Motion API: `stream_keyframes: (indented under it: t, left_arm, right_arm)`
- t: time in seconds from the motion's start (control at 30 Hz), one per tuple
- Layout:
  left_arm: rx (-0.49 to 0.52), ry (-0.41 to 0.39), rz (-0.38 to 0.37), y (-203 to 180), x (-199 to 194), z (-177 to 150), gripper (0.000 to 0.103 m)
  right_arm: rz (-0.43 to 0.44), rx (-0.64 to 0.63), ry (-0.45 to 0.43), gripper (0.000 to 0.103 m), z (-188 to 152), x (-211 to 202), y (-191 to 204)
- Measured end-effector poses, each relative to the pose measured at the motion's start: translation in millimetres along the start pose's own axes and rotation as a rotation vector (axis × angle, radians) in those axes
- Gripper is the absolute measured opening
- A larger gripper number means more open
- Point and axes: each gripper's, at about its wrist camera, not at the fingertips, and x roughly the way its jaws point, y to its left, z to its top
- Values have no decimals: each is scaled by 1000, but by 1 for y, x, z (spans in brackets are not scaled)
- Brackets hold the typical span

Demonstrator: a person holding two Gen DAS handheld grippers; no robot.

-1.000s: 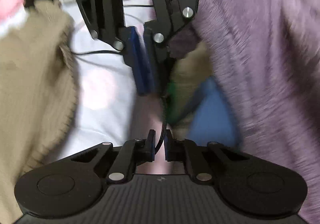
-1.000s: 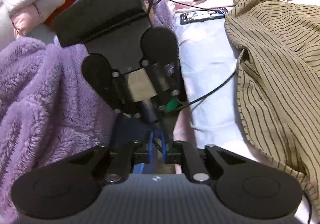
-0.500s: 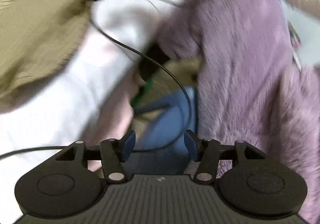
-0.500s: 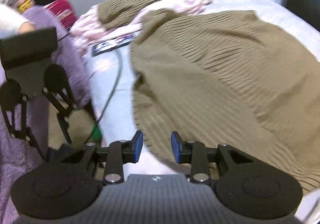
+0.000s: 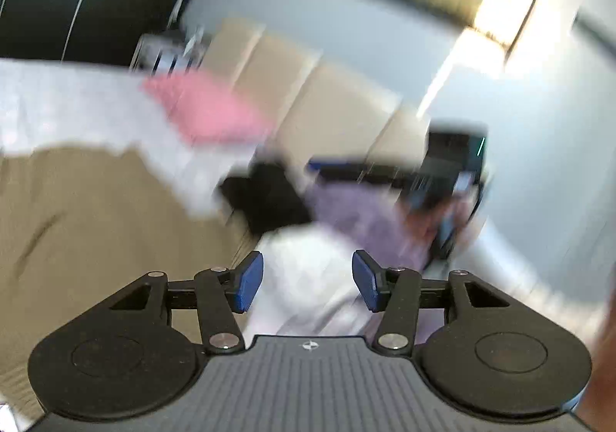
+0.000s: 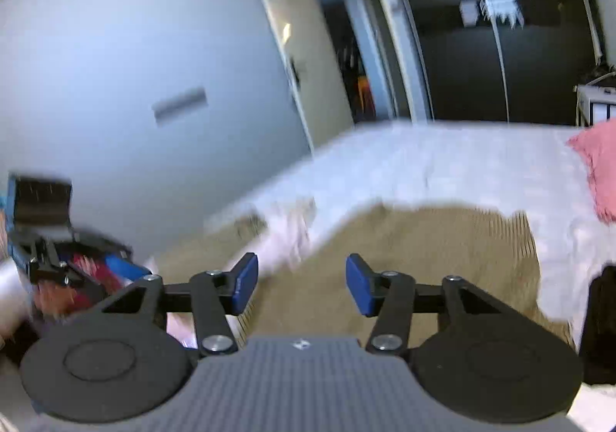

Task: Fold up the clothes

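A tan striped garment (image 5: 96,231) lies spread on the white bed sheet (image 5: 57,112); in the right wrist view this garment (image 6: 404,251) is below and ahead of the fingers. A purple fleece (image 5: 358,208) lies bunched beyond my left gripper (image 5: 307,280). That gripper is open, held high above the bed, with nothing between its blue pads. My right gripper (image 6: 301,283) is also raised over the tan garment. Its jaws are opening and nothing is between them. Both views are blurred by motion.
A pink cushion (image 6: 596,170) sits on the bed sheet (image 6: 442,170) at the right. Dark wardrobe doors (image 6: 500,47) and a doorway (image 6: 346,47) stand behind the bed. A beige padded headboard (image 5: 327,93) lines the wall. Blurred dark objects lie at the left edge (image 6: 50,239).
Both grippers were shut low among the fleece and a black cable. Both have since opened, risen and tipped up, so the views now take in the bed and the room.
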Motion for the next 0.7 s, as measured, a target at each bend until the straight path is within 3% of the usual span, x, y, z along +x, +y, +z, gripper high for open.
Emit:
stream_keyframes:
  t: [0.13, 0.2, 0.3, 0.47, 0.7]
  left_arm:
    - [-59, -171, -49, -46, -24, 42, 53]
    - [-65, -223, -35, -62, -41, 62, 53]
    - [-44, -289, 26, -86, -64, 84, 53]
    - [-64, -388, 138, -113, -90, 92, 57]
    - [-10, -461, 255, -157, -110, 117, 57]
  right_arm:
    - [-5, -132, -141, 59, 46, -21, 40]
    - [-31, -189, -198, 59, 68, -29, 53]
    - [-52, -218, -255, 59, 96, -39, 63]
    - [-84, -344, -308, 59, 116, -45, 80]
    - [-130, -413, -355, 59, 163, -46, 97]
